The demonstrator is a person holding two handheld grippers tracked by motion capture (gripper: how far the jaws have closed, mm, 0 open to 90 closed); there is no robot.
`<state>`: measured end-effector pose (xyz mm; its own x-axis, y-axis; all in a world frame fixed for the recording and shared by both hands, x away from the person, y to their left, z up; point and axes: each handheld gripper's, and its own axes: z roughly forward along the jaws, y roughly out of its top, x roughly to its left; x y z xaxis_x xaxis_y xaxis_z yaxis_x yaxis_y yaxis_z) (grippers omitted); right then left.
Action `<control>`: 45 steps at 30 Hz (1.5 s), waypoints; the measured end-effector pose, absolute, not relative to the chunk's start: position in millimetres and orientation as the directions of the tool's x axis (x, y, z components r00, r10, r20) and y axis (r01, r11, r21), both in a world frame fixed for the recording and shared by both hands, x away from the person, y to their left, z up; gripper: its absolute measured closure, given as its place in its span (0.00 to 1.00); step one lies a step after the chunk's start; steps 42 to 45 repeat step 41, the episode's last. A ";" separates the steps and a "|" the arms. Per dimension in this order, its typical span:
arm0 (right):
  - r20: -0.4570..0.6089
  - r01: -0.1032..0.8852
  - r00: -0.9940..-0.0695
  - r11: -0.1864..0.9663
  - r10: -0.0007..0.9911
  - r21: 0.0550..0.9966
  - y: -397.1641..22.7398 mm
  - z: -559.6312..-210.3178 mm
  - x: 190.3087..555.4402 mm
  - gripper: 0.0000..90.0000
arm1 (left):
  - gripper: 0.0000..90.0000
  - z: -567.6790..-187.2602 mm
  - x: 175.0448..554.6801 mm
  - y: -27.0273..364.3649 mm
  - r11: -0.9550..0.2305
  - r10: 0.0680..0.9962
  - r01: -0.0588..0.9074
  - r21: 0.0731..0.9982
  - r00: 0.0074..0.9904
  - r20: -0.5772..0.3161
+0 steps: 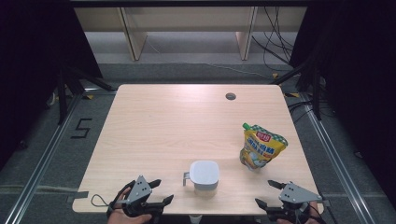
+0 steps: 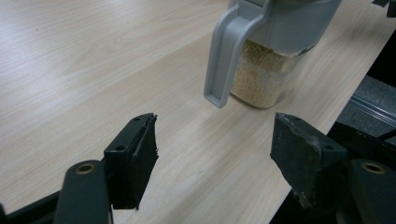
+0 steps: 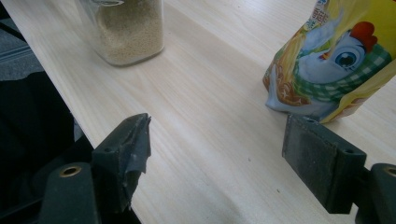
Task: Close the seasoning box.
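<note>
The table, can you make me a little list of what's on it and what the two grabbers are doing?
table: light wood, round hole near the far edge
jar: clear, grey lid and handle, pale grains inside, near the front edge
pouch: yellow, green cap, cartoon chicken, standing right of the jar
left gripper: open, holding nothing, aimed at the jar's handle
right gripper: open, holding nothing, near the pouch
</note>
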<state>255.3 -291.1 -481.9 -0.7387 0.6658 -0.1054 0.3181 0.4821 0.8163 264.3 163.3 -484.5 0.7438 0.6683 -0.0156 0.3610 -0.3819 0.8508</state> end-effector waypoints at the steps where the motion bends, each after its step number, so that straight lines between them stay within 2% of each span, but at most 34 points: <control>1: -0.108 0.314 -0.740 0.483 0.664 0.817 -290.6 -481.9 255.1 0.27 | 0.34 -485.4 263.3 163.3 -0.385 0.670 0.373 0.844 0.742 -0.022; 3: -0.124 0.300 -0.742 0.493 0.659 0.817 -289.9 -481.1 254.9 0.27 | 0.34 -488.7 260.1 160.2 -0.357 0.678 0.387 0.850 0.734 -0.049; 6: -0.109 0.319 -0.739 0.488 0.665 0.813 -287.9 -480.7 252.8 0.27 | 0.33 -490.7 256.3 159.5 -0.383 0.675 0.395 0.835 0.737 -0.038; 8: -0.110 0.319 -0.739 0.489 0.665 0.812 -287.9 -480.7 252.6 0.27 | 0.33 -491.4 255.9 159.8 -0.420 0.671 0.374 0.826 0.742 0.005; 11: -0.114 0.322 -0.735 0.491 0.669 0.809 -288.5 -481.5 253.3 0.27 | 0.32 -494.2 252.2 155.8 -0.401 0.677 0.391 0.829 0.736 -0.020; 12: -0.112 0.326 -0.735 0.493 0.669 0.807 -288.5 -481.7 253.2 0.27 | 0.32 -493.7 252.6 157.0 -0.431 0.664 0.381 0.818 0.748 0.002; 15: -0.113 0.328 -0.740 0.504 0.662 0.799 -288.4 -483.1 253.4 0.27 | 0.31 -495.9 249.9 153.4 -0.393 0.683 0.417 0.819 0.729 -0.043; 20: -0.098 0.358 -0.736 0.507 0.670 0.784 -287.8 -484.9 253.5 0.26 | 0.31 -495.5 253.3 156.6 -0.432 0.666 0.389 0.814 0.746 -0.002; 29: -0.098 0.361 -0.741 0.517 0.664 0.776 -287.4 -486.4 254.0 0.25 | 0.31 -497.9 252.4 154.1 -0.407 0.681 0.416 0.813 0.732 -0.033; 33: -0.099 0.360 -0.741 0.518 0.664 0.776 -287.7 -486.3 254.1 0.25 | 0.31 -496.8 254.0 157.4 -0.449 0.675 0.412 0.793 0.738 -0.002; 38: -0.097 0.361 -0.742 0.518 0.663 0.776 -287.3 -486.3 253.9 0.25 | 0.31 -497.1 253.6 156.5 -0.424 0.681 0.413 0.806 0.732 -0.017; 45: -0.097 0.361 -0.742 0.518 0.663 0.775 -287.4 -486.4 253.8 0.25 | 0.31 -496.5 254.2 157.5 -0.449 0.676 0.412 0.793 0.737 0.000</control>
